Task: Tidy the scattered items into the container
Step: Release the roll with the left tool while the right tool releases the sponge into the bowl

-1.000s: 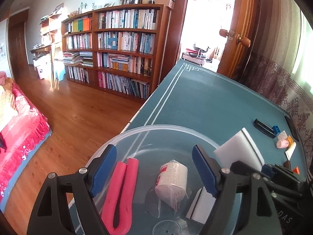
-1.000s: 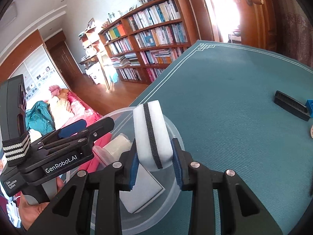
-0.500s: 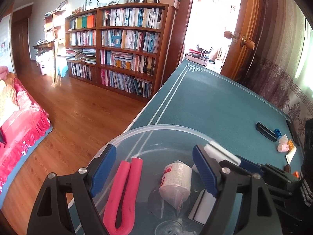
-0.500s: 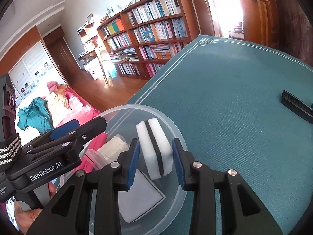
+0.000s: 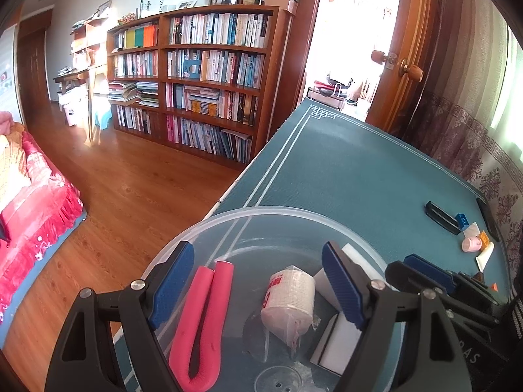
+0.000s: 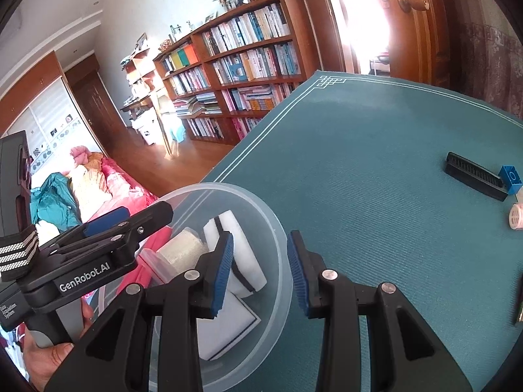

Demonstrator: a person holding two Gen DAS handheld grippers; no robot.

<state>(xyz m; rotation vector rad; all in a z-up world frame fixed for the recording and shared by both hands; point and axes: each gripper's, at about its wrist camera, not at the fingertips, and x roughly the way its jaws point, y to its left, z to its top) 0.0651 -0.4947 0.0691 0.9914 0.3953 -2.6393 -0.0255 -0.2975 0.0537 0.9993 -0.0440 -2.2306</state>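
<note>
Clear plastic bowl (image 6: 281, 238) is what we hold our two grippers over; it sits at the near-left corner of the teal table (image 6: 376, 176), its rim close to the table's white-lined left edge, beyond which the wooden floor (image 5: 130, 196) drops away. Inside we see a pink foam loop (image 5: 202, 320), a wrapped white roll (image 5: 289, 294), a flat white pad (image 6: 225, 323) on the bottom and a white sponge with a dark stripe (image 6: 242, 254) leaning above it. Our right gripper (image 6: 260, 269) has its fingers spread apart and empty; the left pad sits just in front of the striped sponge, the right pad is outside the bowl's rim over bare cloth. Our left gripper (image 5: 258, 284) hangs over the bowl with its fingers wide and nothing between them. To the right the table lies open and bare for a long stretch, up to a cluster near the far-right edge: a black comb (image 6: 474, 176), a blue block (image 6: 510, 178) touching its end, and a small pink cap (image 6: 518, 217) just beside them.
</note>
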